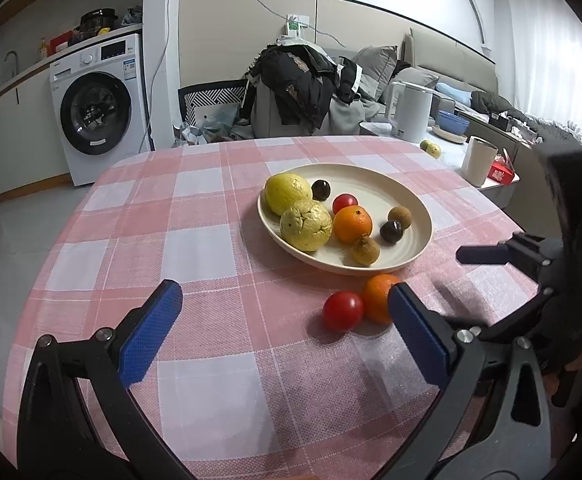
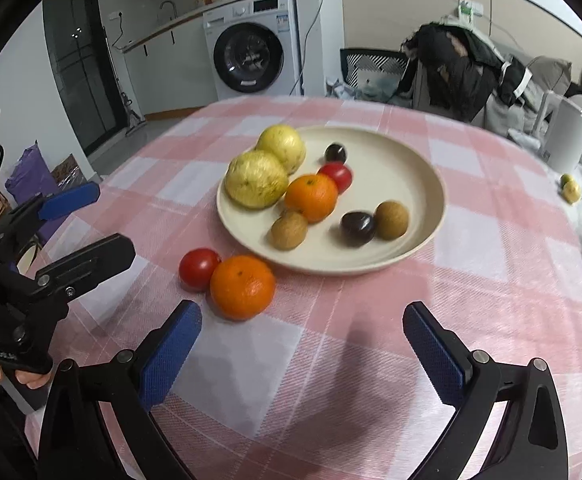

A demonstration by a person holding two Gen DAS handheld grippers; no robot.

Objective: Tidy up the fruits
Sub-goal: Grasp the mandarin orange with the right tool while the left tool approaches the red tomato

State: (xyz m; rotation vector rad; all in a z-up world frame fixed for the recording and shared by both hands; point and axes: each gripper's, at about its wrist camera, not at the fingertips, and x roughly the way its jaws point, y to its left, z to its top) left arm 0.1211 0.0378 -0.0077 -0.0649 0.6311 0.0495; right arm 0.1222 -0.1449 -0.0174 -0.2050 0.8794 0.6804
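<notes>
A white washing machine (image 1: pixel 99 108) stands upper left; a white kettle (image 1: pixel 411 110) and a cup (image 1: pixel 479 160) sit at right.

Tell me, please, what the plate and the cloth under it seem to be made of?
The plate looks like ceramic or perhaps melamine with a matte cream finish: faint concentric rings show on it, with only soft reflections. The tablecloth looks like woven fabric, probably cotton: a fine ribbed weave is visible in its pink and white checks.
</notes>
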